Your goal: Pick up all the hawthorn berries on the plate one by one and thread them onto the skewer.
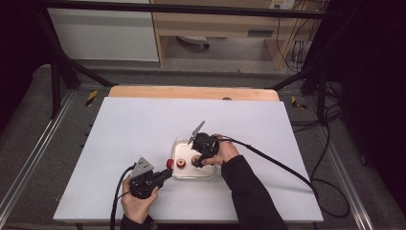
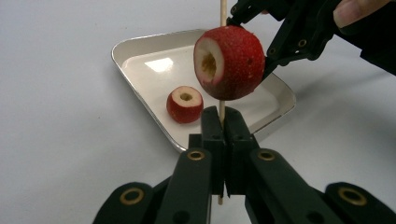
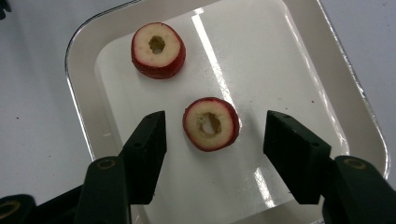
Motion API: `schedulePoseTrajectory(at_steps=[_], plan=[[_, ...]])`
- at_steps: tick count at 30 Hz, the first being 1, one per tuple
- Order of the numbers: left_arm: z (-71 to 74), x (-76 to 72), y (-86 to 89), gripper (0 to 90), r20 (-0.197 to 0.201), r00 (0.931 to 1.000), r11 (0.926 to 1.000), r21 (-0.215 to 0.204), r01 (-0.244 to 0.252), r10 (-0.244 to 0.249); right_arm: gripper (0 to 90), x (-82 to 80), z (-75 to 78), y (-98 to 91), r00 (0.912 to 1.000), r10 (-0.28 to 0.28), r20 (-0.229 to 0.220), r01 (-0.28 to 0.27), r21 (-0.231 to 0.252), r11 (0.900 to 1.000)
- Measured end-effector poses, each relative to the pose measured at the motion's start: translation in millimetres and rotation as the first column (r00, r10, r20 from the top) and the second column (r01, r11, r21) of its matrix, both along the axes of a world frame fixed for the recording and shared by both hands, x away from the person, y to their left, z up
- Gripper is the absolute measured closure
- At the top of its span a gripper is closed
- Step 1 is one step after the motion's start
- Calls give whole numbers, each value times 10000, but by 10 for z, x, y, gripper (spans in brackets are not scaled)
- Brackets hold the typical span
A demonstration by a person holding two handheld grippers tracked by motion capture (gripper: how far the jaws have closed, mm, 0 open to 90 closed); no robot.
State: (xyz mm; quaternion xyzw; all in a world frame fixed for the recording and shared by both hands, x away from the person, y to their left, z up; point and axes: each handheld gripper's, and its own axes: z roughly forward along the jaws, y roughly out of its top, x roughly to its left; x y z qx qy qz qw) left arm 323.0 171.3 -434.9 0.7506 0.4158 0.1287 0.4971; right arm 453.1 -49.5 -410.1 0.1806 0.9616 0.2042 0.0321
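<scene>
The left hand-held gripper (image 2: 223, 122), at the bottom centre of its own view, is closed on a thin wooden stick (image 2: 222, 9) that carries one red fruit piece (image 2: 229, 62) above the jaws. The right hand-held gripper (image 3: 212, 133) is half open, and a second cored fruit piece (image 3: 211, 124) lies between its jaws, not touched. A third fruit piece (image 3: 158, 50) lies in the upper left of the white tray (image 3: 359, 112) on the table (image 1: 134, 124).

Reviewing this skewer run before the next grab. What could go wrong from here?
1. The right gripper straddles a cored fruit piece without touching it; off-centre closing could roll it across the tray.
2. The left gripper pinches the thin skewer low, with a fruit piece already on it; pushing another on might bend it.
</scene>
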Motion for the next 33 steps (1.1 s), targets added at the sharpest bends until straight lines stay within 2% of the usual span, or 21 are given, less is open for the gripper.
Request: schedulePoseTrajectory(at_steps=[12, 18, 25, 33], plan=[[-12, 4, -1, 887, -83, 10000, 10000, -39, 33, -33, 532, 27, -53, 63, 9993, 344, -155, -348, -261, 9991], [-12, 5, 1, 887, -56, 10000, 10000, 0, 9, -9, 588, 27, -70, 80, 9984, 556, -89, -559, -338, 9979], [-14, 7, 5, 887, -60, 10000, 10000, -5, 2, -2, 593, 19, -82, 89, 9981, 616, -89, -619, -386, 9973], [-14, 5, 0, 887, -30, 10000, 10000, -18, 11, -11, 598, 0, -30, 60, 9997, 247, -61, -249, -326, 9992]])
